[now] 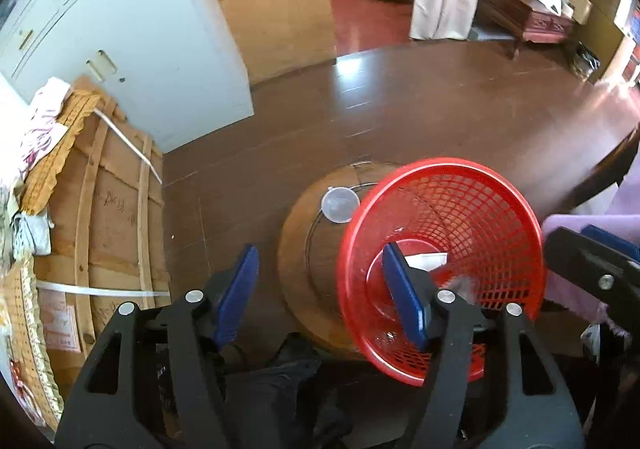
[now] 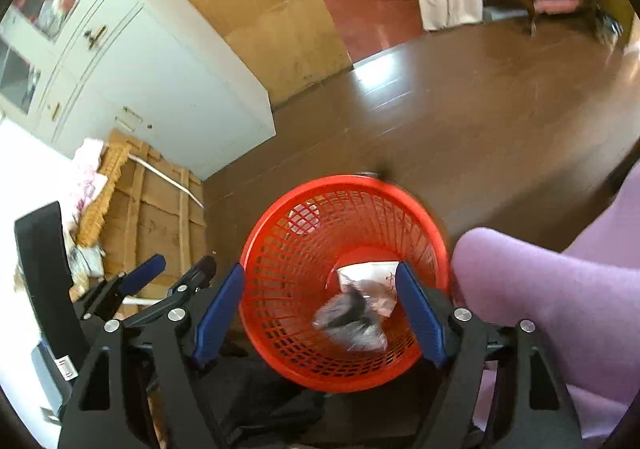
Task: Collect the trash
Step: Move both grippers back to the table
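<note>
A red mesh basket (image 1: 472, 205) stands on a round wooden stool (image 1: 296, 261); it also shows in the right wrist view (image 2: 280, 249). Inside it lie a white wrapper (image 2: 370, 271) and a dark crumpled clear bag (image 2: 352, 323), blurred. A small clear plastic cup (image 1: 339, 204) sits on the stool, left of the basket. My left gripper (image 1: 324, 297) is open and empty over the stool, its right finger above the basket's rim. My right gripper (image 2: 320, 315) is open and empty above the basket, its fingers (image 2: 420, 313) straddling the basket's near side.
A white cabinet (image 1: 132, 49) stands at the left, with a cardboard-wrapped panel (image 1: 112, 225) leaning in front of it. A purple cushioned seat (image 2: 560, 301) is at the right. Dark wooden floor (image 1: 420, 109) stretches beyond the stool. Dark cloth (image 1: 280, 381) lies below the grippers.
</note>
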Available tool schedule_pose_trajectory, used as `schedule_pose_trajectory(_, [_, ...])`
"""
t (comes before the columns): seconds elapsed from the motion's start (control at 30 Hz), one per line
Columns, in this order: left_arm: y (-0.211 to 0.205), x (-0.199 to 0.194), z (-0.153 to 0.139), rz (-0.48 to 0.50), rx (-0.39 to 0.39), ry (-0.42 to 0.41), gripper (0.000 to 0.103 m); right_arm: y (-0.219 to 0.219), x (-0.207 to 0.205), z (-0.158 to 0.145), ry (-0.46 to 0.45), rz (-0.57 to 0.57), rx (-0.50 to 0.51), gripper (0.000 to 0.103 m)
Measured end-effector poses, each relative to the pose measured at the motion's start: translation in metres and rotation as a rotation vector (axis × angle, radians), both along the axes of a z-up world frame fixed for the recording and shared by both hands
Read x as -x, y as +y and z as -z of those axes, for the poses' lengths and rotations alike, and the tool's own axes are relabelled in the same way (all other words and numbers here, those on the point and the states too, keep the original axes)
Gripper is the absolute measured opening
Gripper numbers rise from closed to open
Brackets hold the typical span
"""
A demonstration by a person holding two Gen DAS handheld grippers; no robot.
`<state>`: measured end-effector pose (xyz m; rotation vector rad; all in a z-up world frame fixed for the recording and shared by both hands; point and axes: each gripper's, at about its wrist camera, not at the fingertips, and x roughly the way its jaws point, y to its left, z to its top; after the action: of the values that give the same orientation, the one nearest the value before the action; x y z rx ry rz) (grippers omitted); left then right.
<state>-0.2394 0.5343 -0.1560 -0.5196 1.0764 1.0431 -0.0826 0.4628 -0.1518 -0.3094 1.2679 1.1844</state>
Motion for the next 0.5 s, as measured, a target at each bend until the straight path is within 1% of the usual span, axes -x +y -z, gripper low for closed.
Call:
schedule_pose_trajectory(0.1, [0.001,0.002,-0.007,-0.002,0.004,-0.023,0.064,-0.013,0.001,-0.018,0.001,0.001,-0.035,0.077])
schedule_pose_trajectory(0.17, [-0.005,-0.001,-0.019,0.011,-0.005,-0.063,0.064,-0.030,0.001,-0.041,-0.007,0.003,-0.100,0.076])
schedule_pose_trajectory(0.2, [-0.008,-0.003,-0.024,0.019,-0.010,-0.083,0.064,-0.047,0.001,-0.062,-0.006,-0.007,-0.160,0.077])
schedule_pose_trajectory(0.23, [-0.015,-0.006,-0.035,0.041,-0.019,-0.126,0.064,-0.059,0.002,-0.076,-0.008,-0.015,-0.197,0.079])
schedule_pose_trajectory(0.3, [-0.028,-0.016,-0.053,0.089,-0.036,-0.190,0.067,-0.092,0.002,-0.108,-0.077,-0.003,-0.272,0.083])
schedule_pose_trajectory(0.33, [-0.040,-0.023,-0.067,0.129,-0.056,-0.233,0.069,-0.113,0.000,-0.125,-0.079,-0.008,-0.330,0.085])
schedule_pose_trajectory(0.4, [-0.059,-0.038,-0.088,0.189,-0.077,-0.290,0.073,-0.143,-0.005,-0.150,-0.045,-0.011,-0.404,0.085])
schedule_pose_trajectory(0.43, [-0.068,-0.045,-0.097,0.214,-0.082,-0.311,0.075,-0.167,-0.008,-0.167,-0.054,-0.002,-0.460,0.085])
schedule_pose_trajectory(0.47, [-0.077,-0.051,-0.107,0.242,-0.088,-0.335,0.076,-0.180,-0.010,-0.175,-0.061,0.003,-0.488,0.085])
schedule_pose_trajectory(0.5, [-0.089,-0.059,-0.119,0.275,-0.101,-0.363,0.079,-0.204,-0.014,-0.188,-0.076,0.013,-0.534,0.085])
